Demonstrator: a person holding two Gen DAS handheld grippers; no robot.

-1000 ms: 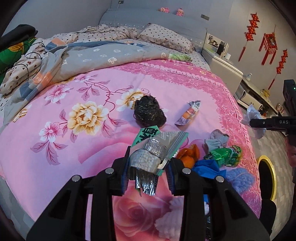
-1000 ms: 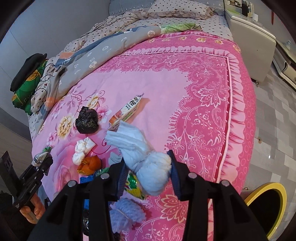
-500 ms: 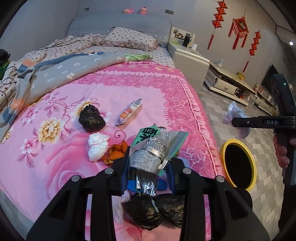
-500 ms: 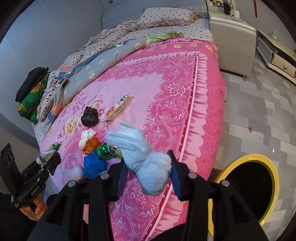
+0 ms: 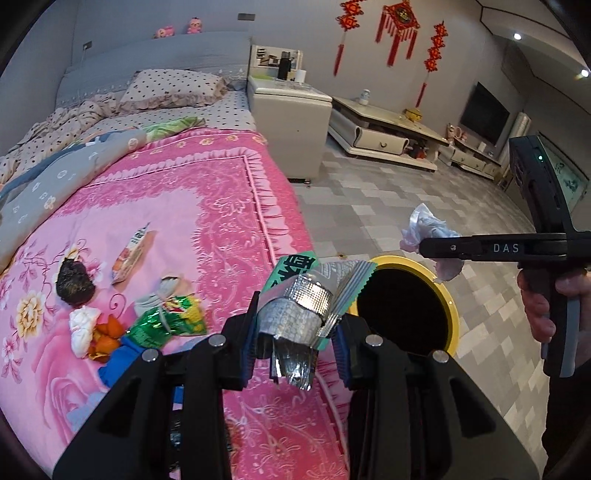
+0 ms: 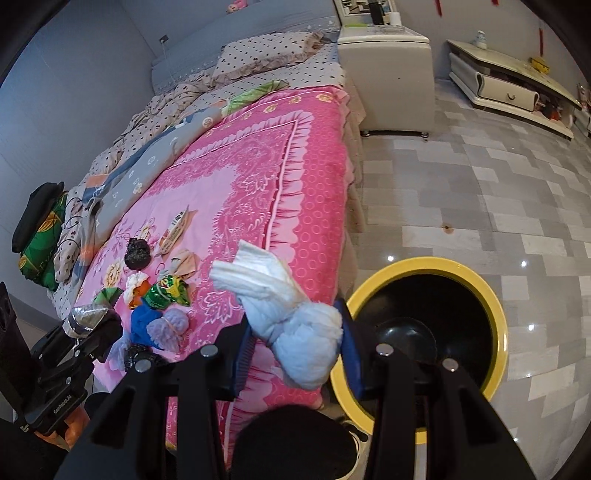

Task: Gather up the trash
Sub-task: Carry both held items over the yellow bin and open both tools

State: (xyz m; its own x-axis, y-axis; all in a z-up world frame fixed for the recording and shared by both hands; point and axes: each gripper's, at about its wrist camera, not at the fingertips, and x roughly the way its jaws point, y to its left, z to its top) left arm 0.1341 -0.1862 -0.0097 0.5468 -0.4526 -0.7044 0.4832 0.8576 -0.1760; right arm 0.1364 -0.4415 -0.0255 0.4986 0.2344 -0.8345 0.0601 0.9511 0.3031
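Jaws clamping foil wrapper [image 5: 295, 314] (left), tissue wad [image 6: 291, 332] (right), yellow-rimmed bin [image 6: 495, 306] below

White tissue wad [image 6: 291, 314] between clamped jaws, beside yellow-rimmed bin [image 6: 495, 302].

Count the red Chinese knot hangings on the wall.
3. All hang in a row on the grey wall above the TV cabinet: left one, the biggest in the middle, right one. Others may lie out of view.

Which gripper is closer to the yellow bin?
Right, probably. The right gripper, holding the white tissue wad, hangs at the yellow bin rim; the left gripper, clamping the foil wrapper, sits bedside.
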